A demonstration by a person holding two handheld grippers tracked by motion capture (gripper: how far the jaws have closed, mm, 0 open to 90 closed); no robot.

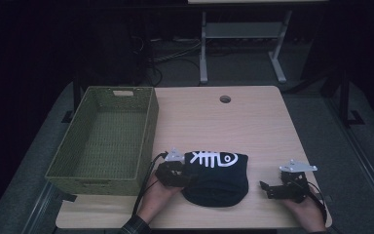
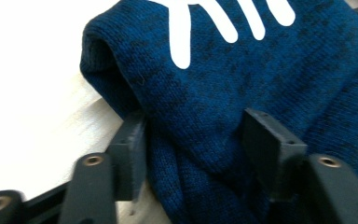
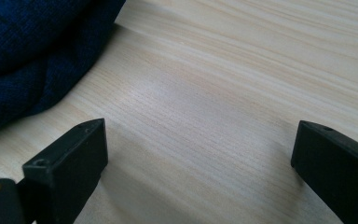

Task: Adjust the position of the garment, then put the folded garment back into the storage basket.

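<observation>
Dark-blue knit garment (image 2: 242, 93) pinched in left gripper (image 2: 193, 140) jaws; right gripper (image 3: 198, 154) jaws wide over bare table (image 3: 223, 74).

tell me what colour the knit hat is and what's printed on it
Dark blue knit hat with a white fish-skeleton print; the colour shows best in the left gripper view.

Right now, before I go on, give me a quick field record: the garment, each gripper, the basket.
garment: dark blue knit sweater with a white fishbone print, folded, on the table
left gripper: at the sweater's left edge, a fold of knit between its jaws
right gripper: jaws wide, over bare wood, right of the sweater, holding nothing
basket: green woven, left of the sweater, nothing inside
</observation>
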